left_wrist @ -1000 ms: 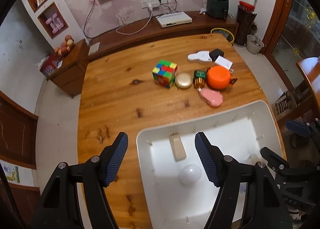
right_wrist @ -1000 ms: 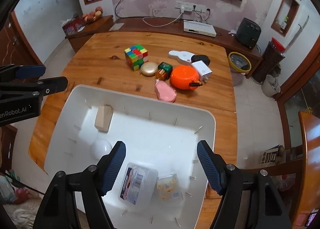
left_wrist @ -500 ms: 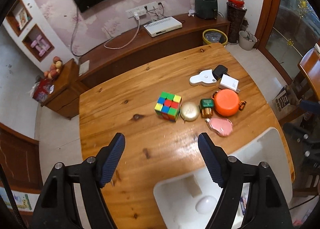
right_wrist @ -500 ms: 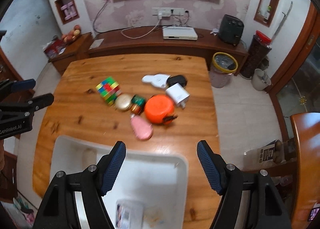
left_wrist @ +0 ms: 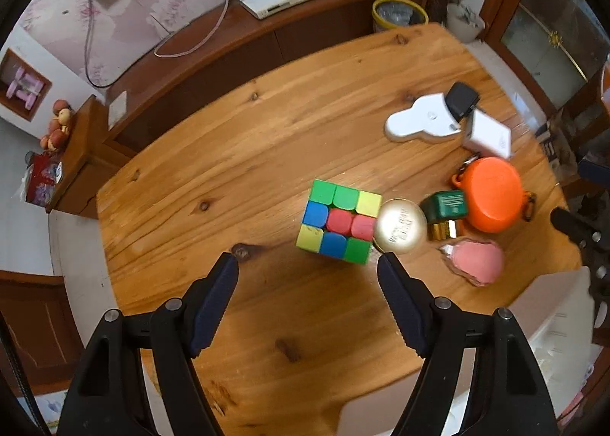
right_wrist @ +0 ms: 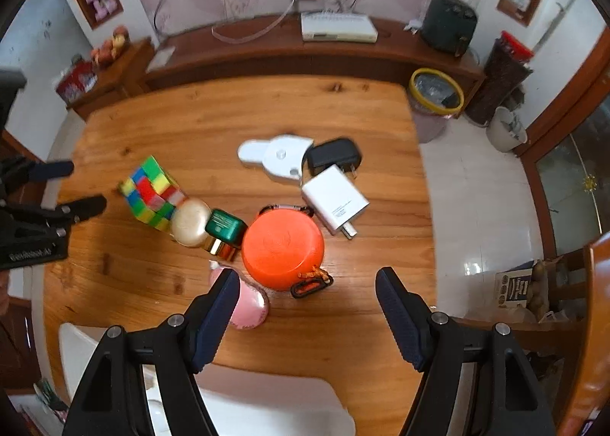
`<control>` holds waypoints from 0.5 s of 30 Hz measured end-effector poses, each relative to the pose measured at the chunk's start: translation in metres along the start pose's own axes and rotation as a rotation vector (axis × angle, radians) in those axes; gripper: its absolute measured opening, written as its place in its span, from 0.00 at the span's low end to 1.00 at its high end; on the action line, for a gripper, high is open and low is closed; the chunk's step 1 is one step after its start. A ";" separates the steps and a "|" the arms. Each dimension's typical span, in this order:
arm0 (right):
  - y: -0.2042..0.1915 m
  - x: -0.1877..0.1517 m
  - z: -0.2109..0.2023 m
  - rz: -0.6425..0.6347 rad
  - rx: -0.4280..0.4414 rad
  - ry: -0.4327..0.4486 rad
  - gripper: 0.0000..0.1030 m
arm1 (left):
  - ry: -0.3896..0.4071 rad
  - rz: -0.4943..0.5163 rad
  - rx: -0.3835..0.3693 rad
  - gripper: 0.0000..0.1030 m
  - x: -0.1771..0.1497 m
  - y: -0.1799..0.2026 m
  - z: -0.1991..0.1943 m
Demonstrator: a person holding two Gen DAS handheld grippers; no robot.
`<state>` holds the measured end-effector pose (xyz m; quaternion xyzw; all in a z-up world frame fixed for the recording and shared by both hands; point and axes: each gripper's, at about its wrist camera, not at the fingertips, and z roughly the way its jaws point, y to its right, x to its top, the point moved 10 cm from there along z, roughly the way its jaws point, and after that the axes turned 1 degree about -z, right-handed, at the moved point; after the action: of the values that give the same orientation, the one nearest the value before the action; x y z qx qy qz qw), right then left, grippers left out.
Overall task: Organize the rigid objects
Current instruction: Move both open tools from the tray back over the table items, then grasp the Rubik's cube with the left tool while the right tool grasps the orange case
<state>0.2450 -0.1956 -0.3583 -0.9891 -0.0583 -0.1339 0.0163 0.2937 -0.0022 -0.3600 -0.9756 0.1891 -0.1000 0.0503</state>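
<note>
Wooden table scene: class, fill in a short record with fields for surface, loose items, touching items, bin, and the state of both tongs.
surface: wooden table
loose items: colour cube, gold round tin, green box, orange round case, pink item, white charger, black adapter
touching items: colour cube against gold round tin
bin: white bin, at near table edge
left tongs: open, empty
right tongs: open, empty

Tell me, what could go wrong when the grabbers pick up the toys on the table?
The cube touches the gold round tin, so grabbing the cube might knock the tin away. The orange round case looks wide for the right gripper; its open jaws may slip off. The pink thing sits close under one right finger and could get bumped. Both pictures are blurry, so aiming may be off.
</note>
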 end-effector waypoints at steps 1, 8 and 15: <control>-0.002 0.000 0.010 -0.009 -0.003 -0.019 0.72 | -0.014 0.002 -0.004 0.76 0.001 0.001 0.008; -0.019 -0.004 0.059 -0.075 -0.022 -0.114 0.72 | -0.061 0.023 -0.022 0.80 0.007 0.008 0.037; -0.024 -0.002 0.084 -0.089 -0.005 -0.162 0.76 | -0.094 0.002 -0.048 0.81 0.012 0.012 0.053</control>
<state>0.2625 -0.1678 -0.4391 -0.9932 -0.1032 -0.0542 0.0029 0.3119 -0.0147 -0.4110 -0.9800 0.1897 -0.0493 0.0357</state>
